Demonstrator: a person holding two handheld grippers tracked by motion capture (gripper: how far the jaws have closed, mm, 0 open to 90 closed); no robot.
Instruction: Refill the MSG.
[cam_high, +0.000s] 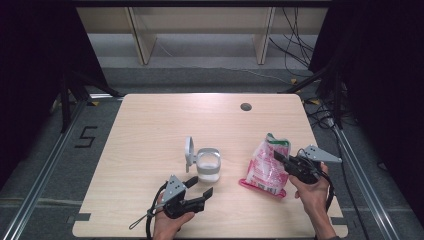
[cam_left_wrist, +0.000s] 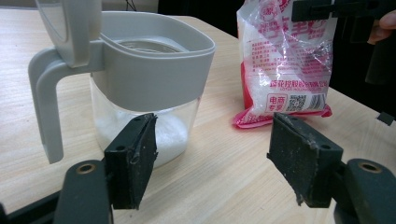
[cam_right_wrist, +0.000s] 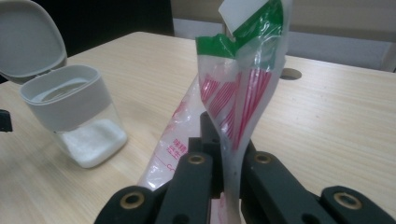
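A clear jar (cam_high: 208, 167) with a grey collar, a handle and an upright open lid (cam_high: 189, 151) stands mid-table with white grains in its bottom. My left gripper (cam_high: 201, 185) sits just in front of it, open, with nothing between the pads (cam_left_wrist: 135, 154); the jar (cam_left_wrist: 149, 79) is close ahead on their left. To the right is a red-and-white plastic bag of white grains (cam_high: 267, 167) with a torn green top. My right gripper (cam_high: 278, 156) is shut on the bag (cam_right_wrist: 233, 93), pinching its upper film and holding that end up. The jar (cam_right_wrist: 74, 112) is off to its left.
The wooden table (cam_high: 160, 120) has a round cable hole (cam_high: 245, 106) at the back right. Wooden shelf legs and cables lie on the floor beyond. Metal rails run along both sides, with a "5" marked on the floor (cam_high: 86, 136) at left.
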